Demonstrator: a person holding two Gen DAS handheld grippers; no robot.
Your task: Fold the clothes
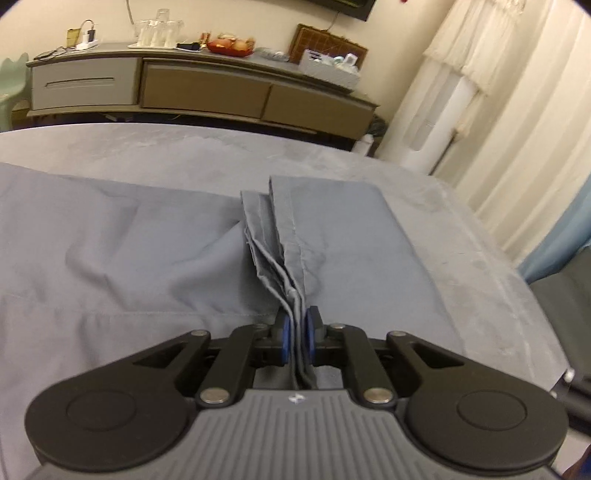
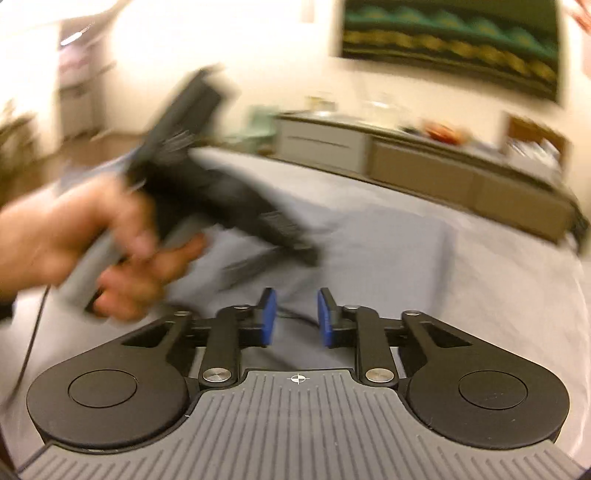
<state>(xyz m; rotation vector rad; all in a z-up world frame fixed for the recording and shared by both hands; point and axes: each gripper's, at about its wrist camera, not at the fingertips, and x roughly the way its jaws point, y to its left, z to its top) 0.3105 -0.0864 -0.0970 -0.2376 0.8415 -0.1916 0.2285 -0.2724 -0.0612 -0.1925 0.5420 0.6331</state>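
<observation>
Left tool (image 1: 298,328) pinched on a bunched stack of hems of the grey-blue garment (image 1: 155,258), several fabric layers running up between its blue pads (image 1: 285,332) and pressed by them, so narrow and holding cloth. The garment lies spread flat over a grey bed (image 1: 480,236), covering the left and middle of the left wrist view; a folded section with a straight stitched edge sits right of the pinched ridge, with creases fanning off to the left. Right tool (image 2: 296,317) is parted a little, pads not touching anything, only garment (image 2: 388,251) lying below the gap, nothing gripped. Right wrist view is heavily motion-blurred. In it the person's left hand (image 2: 92,243) wraps the handle of the left tool (image 2: 310,254), which angles down toward the cloth at centre; its tips are too smeared there to read. A thin dark cable (image 2: 33,339) hangs below that hand. Behind the bed, a long low sideboard (image 1: 203,92) with grey and tan drawer fronts stands against the wall, carrying a red bowl of fruit (image 1: 229,46), a clear rack of glasses (image 1: 157,31) and a white box of small items (image 1: 330,66). Cream curtains (image 1: 498,92) hang at right. Dark framed picture (image 2: 450,40) on the wall in the right view.
</observation>
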